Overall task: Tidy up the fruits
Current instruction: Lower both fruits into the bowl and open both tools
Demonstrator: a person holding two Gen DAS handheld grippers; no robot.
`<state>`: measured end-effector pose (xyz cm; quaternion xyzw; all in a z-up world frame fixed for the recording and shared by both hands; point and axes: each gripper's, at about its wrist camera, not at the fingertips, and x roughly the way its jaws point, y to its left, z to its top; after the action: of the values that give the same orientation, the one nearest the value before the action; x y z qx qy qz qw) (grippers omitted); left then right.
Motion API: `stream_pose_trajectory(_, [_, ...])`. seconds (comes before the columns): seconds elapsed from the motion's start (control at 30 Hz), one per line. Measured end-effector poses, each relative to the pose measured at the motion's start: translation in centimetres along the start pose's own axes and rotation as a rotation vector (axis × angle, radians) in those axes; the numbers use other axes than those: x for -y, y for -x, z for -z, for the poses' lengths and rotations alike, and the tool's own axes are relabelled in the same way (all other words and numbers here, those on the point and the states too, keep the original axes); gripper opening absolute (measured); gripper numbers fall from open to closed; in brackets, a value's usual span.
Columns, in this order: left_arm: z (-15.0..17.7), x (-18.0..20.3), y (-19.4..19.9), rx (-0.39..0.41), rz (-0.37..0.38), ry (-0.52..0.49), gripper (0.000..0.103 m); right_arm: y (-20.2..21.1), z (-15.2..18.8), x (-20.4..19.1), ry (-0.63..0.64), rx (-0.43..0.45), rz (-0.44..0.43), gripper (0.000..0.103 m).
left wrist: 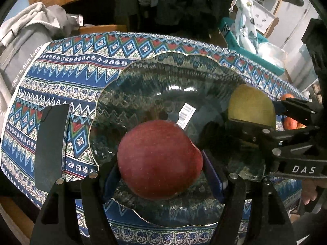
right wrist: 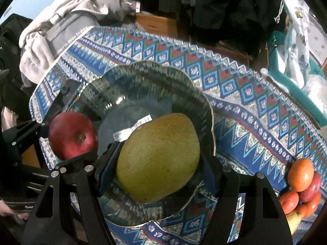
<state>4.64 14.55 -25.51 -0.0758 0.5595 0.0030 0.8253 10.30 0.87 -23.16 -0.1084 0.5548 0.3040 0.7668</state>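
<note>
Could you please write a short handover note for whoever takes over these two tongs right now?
Left tongs: shut on the red apple, held over the glass bowl.
Right tongs: shut on the green pear, also over the bowl.
The bowl holds no fruit yet, only a label inside it.
More fruit waits in a pile on the patterned cloth, right of the bowl.
Left to do: set down apple and pear, then probably bring over the pile.
</note>
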Motion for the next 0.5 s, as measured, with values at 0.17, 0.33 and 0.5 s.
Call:
stream_pose_trajectory(0.17, [0.5,0.2,-1.1,-0.04,-0.017,-0.01,0.07,-0.8,0.5,-0.3,0.021,-0.031,-0.001,0.072])
stream_pose_trajectory(0.33, [0.4,0.8,-0.1,-0.004,-0.043,-0.042,0.066,-1.2,0.7,-0.3,0.013,-0.041,-0.012,0.07])
stream_pose_trajectory(0.5, [0.1,0.8,0.4,0.0,-0.048,-0.038,0.066,0.1,0.1,-0.3,-0.001,-0.002,-0.024,0.067])
